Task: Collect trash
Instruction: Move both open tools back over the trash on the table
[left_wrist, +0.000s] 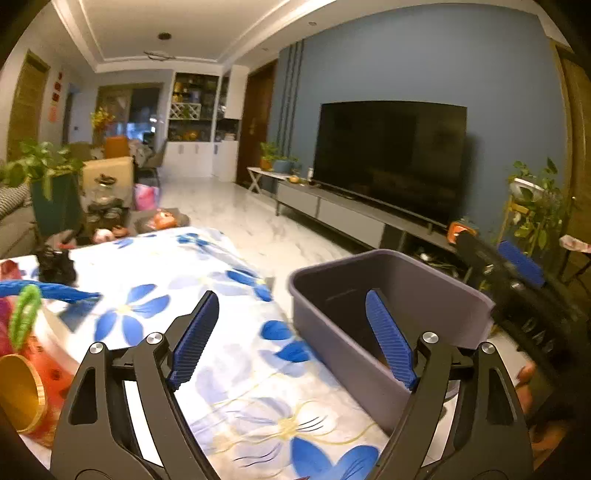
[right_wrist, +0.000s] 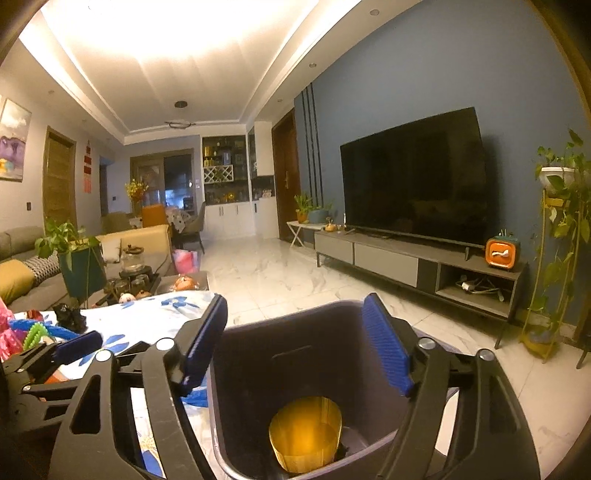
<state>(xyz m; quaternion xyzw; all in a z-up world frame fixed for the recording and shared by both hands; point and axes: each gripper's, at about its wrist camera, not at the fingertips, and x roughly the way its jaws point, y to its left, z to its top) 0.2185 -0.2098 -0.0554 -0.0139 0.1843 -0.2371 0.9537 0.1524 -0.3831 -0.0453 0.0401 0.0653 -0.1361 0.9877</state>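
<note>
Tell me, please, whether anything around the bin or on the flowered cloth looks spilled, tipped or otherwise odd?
Nothing looks spilled. The grey bin stands upright beside the table, with a gold paper cup lying inside. On the flowered cloth, another gold cup lies on its side among the red wrappers: uncollected trash, not damage.

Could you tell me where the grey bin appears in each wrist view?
Left wrist: grey bin sits right of centre, beside the floral tablecloth, behind the right finger.
Right wrist: grey bin fills bottom centre, between the open fingers.
Shared landmark: the television.
</note>
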